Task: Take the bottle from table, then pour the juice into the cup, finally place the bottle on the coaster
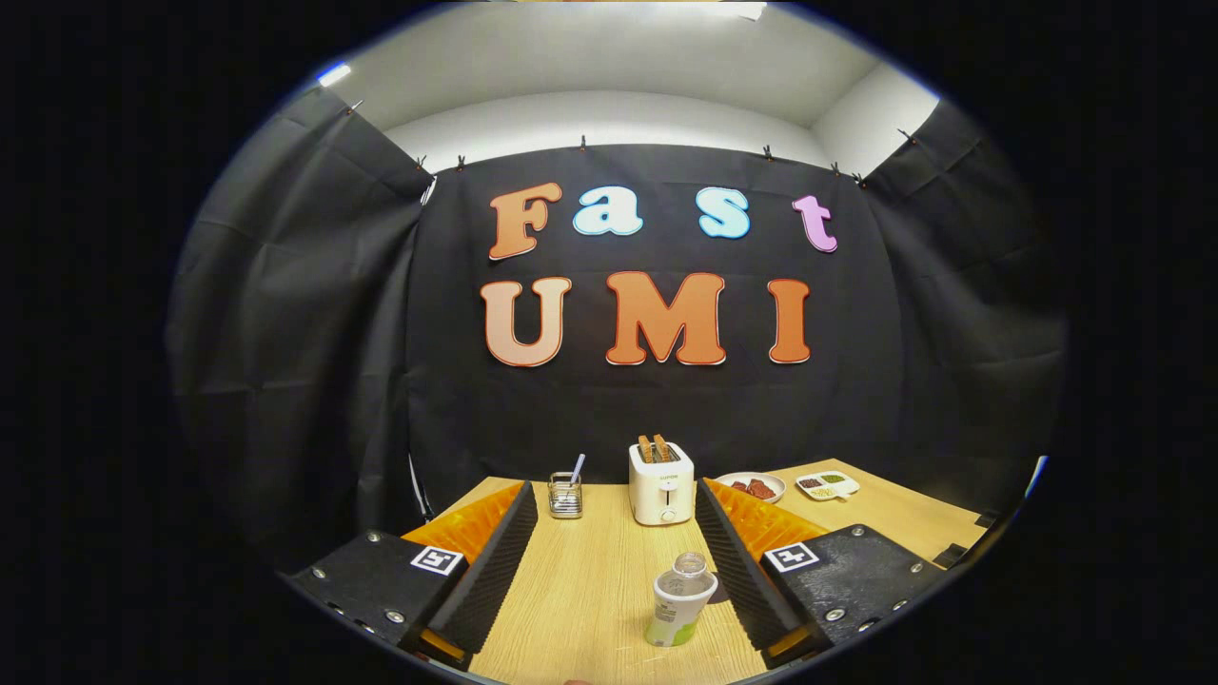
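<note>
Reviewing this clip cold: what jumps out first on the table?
A small bottle stands between the open claw fingers, closer to the right one. Beyond them a white toaster holds two slices, with a glass cup and straw to its left.

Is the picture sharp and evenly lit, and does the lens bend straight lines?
In the gripper view the light is soft and even, with weak shadows on the table; the bottle, between the open gripper fingers, and the toaster look sharp; the fisheye lens bends the wall's top edge and the table's sides.
</note>
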Tool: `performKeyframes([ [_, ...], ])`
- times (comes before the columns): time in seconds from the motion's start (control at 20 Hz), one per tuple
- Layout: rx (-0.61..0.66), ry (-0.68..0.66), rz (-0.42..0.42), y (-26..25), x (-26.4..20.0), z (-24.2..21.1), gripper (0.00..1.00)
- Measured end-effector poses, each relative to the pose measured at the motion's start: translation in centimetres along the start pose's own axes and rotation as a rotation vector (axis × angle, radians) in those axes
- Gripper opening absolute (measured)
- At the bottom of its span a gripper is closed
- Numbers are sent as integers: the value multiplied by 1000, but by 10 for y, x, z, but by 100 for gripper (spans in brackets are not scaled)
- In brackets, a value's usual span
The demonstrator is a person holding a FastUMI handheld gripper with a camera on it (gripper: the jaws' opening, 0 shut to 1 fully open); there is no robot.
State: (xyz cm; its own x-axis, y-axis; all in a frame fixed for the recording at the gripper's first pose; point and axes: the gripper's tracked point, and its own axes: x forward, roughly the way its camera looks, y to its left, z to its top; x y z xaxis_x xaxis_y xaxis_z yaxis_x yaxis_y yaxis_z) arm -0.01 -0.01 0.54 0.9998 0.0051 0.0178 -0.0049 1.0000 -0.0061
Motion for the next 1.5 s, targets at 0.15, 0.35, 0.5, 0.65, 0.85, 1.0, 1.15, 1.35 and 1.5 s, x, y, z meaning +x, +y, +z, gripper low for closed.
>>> performKeyframes([
  [0.15, 1, 8, -11, -5, 2, -4, 99],
  [0.35, 5, 10, -35, -16, 5, -6, 99],
  [0.5, 23, 22, -51, -25, 10, -16, 99],
  [0.65, 28, 48, -72, -35, 15, -32, 99],
  [0.85, 4, 111, -102, -49, 26, -65, 99],
  [1.0, 13, 147, -91, -49, 33, -89, 99],
  [1.15, 40, 176, -89, -53, 40, -111, 99],
  [1.35, 24, 223, -113, -64, 42, -137, 99],
  [1.5, 17, 228, -119, -65, 46, -146, 99],
])
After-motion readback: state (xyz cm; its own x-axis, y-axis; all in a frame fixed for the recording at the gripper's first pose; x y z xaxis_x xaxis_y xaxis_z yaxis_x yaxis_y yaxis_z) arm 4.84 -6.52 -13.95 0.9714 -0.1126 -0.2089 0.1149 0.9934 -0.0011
